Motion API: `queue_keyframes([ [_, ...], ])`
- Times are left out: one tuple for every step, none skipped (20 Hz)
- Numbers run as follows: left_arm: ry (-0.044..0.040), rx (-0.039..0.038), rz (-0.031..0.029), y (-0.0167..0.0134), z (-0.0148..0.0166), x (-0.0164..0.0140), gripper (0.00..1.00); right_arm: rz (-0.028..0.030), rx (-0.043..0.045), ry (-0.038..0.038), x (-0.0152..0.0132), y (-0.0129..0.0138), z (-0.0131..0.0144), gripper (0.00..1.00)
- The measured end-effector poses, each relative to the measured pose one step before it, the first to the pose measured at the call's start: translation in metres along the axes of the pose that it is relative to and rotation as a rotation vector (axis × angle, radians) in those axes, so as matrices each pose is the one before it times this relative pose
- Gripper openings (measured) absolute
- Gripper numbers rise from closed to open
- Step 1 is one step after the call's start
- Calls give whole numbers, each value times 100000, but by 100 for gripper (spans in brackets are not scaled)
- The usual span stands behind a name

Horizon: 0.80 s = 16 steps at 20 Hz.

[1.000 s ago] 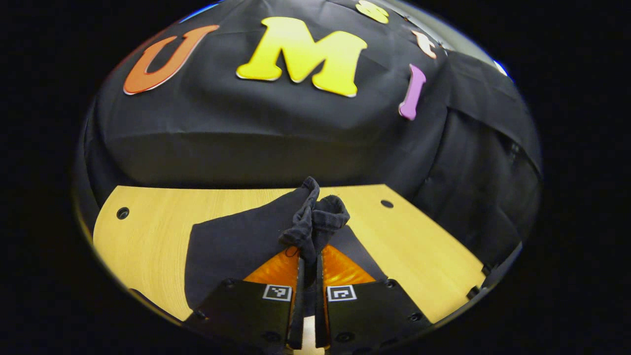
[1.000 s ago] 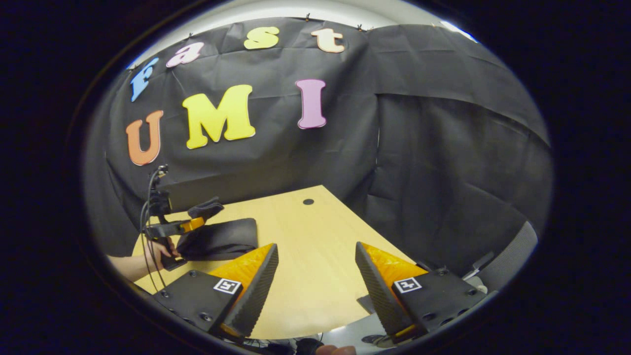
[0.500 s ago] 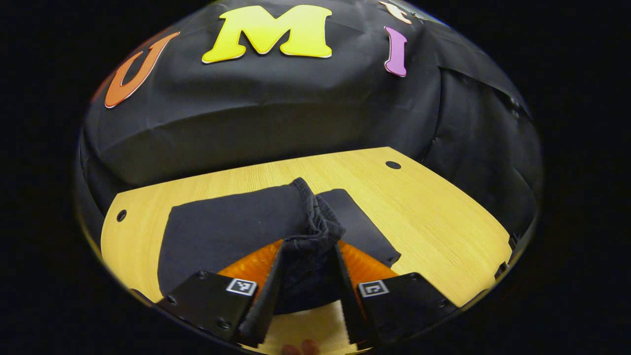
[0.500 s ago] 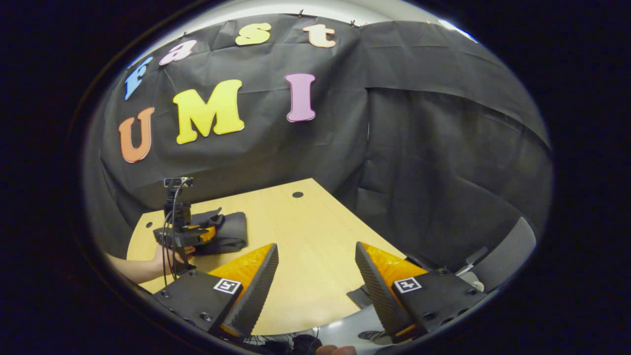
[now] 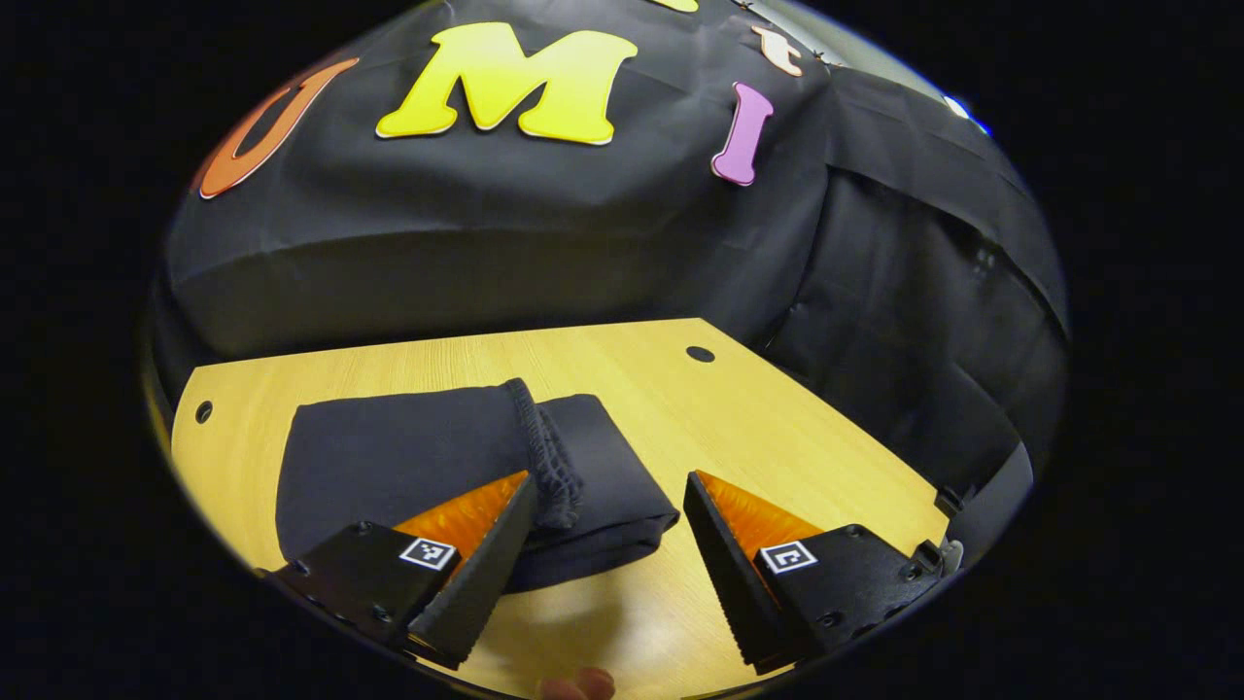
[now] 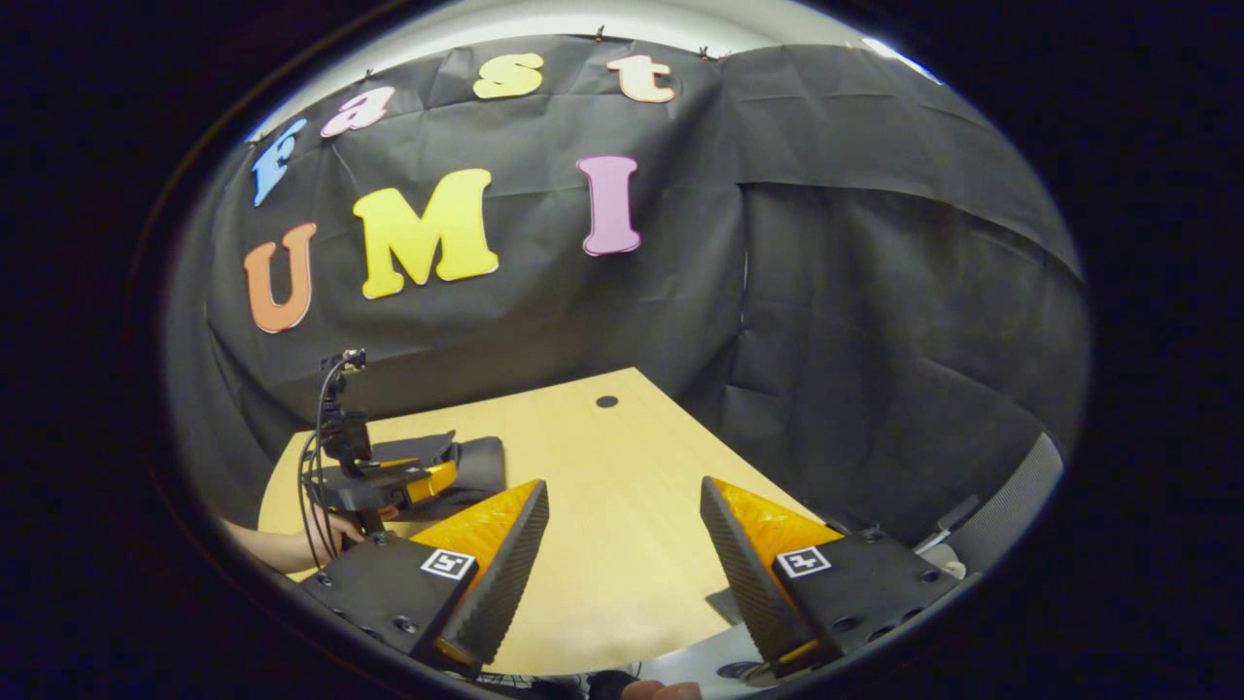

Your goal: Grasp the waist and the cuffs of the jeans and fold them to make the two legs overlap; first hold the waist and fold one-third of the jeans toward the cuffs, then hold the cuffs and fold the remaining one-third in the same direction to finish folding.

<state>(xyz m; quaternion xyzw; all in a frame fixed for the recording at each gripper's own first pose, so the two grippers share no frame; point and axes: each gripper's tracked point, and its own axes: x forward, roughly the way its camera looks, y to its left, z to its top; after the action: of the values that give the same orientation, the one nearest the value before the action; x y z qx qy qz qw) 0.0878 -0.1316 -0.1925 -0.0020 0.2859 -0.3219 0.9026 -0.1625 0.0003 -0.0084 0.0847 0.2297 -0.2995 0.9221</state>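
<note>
The dark jeans lie folded into a compact bundle on the wooden table. Their ribbed cuff edge rests flat across the top of the bundle. My left gripper is open just above the bundle's near right corner, and its fingers touch no cloth. In the right gripper view, my right gripper hangs open over bare table with nothing between its fingers. Farther off to its left I see the left gripper, held by a hand, beside the jeans.
Small round holes mark the tabletop. Black cloth walls stand close behind and to the right of the table. A grey chair back sits off the table's right edge. A fingertip shows at the bottom.
My left gripper opened and let go of the cuffs, which now lie flat on the folded bundle; it drew back slightly. The right gripper stayed open and barely moved.
</note>
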Motion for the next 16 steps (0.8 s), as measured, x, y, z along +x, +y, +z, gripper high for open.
queue_keyframes([
  [-1525, -601, 375, -108, 615, -822, 98, 1794, -153, -1177, 428, 671, 552, 94],
  [-2036, -923, 635, -45, 765, -975, 98, 2106, -312, -1310, 471, 881, 622, 94],
  [-2679, -397, 1607, 270, 1193, -1273, 98, 2375, -455, -1686, 531, 978, 694, 94],
  [-3216, -723, 2219, 302, 1340, -1329, 98, 2725, -567, -1756, 574, 1171, 794, 96],
  [-3549, -1193, 2337, 302, 1438, -1422, 98, 3102, -684, -1596, 619, 1214, 710, 94],
  [-3902, -640, 2563, 465, 1674, -1450, 98, 3686, -721, -1338, 714, 1434, 692, 94],
  [-4304, -156, 3935, 957, 1805, -1530, 98, 3790, -978, -1391, 739, 1449, 726, 94],
  [-3604, -653, 3692, 981, 1647, -1368, 97, 3748, -1388, -1610, 822, 1511, 795, 96],
  [-3263, -1050, 3909, 1009, 1766, -1159, 97, 3875, -1739, -1560, 744, 1429, 697, 94],
  [-3315, -1440, 3954, 1064, 1813, -1225, 97, 3396, -1658, -1980, 746, 1385, 788, 94],
  [-2738, -1229, 3614, 930, 1416, -926, 97, 3354, -1506, -2130, 712, 1293, 879, 96],
  [-2710, -218, 3194, 858, 1264, -833, 97, 2581, -968, -2099, 661, 1197, 830, 95],
  [-2986, 595, 3335, 787, 1093, -981, 97, 2553, -105, -1936, 630, 1050, 662, 94],
  [-3390, 943, 3594, 664, 1130, -645, 97, 2078, 538, -2262, 520, 969, 640, 94],
  [-2952, 388, 2571, 831, 1345, -663, 97, 1793, 198, -2115, 493, 858, 505, 94],
  [-2693, 321, 2377, 1035, 1723, -573, 100, 440, -227, -1850, 389, 539, 387, 96],
])
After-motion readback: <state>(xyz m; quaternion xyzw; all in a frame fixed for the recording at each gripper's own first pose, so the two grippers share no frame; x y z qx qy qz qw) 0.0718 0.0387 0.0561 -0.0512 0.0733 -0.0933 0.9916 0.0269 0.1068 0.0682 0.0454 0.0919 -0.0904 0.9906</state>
